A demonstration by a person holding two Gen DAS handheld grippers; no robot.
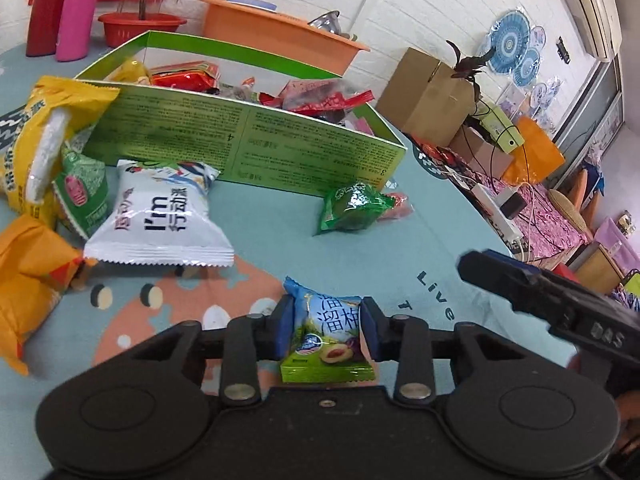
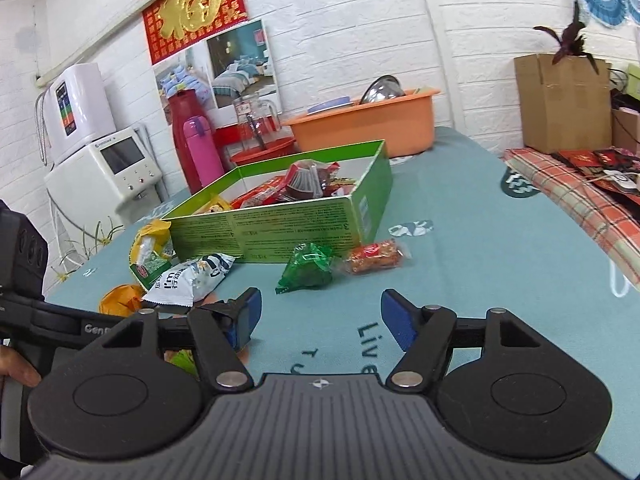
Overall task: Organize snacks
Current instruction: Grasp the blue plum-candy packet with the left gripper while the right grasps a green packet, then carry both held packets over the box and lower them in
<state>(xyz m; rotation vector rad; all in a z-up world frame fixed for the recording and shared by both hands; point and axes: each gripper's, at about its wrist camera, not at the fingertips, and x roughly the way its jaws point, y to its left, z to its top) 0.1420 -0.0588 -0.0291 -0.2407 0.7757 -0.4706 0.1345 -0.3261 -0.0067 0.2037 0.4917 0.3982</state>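
My left gripper is shut on a small blue-and-green plum snack packet that lies on the teal tablecloth. Its blue pads press the packet's two sides. Beyond it stands the open green box with several red and yellow snacks inside. Loose on the cloth lie a white packet, a green packet, a red-orange packet, yellow bags and an orange bag. My right gripper hangs open over bare cloth, nothing between its fingers.
An orange basin, a red bowl, red and pink flasks stand at the table's far end. A cardboard box and a checked cloth lie to the right. The other gripper's body shows at right.
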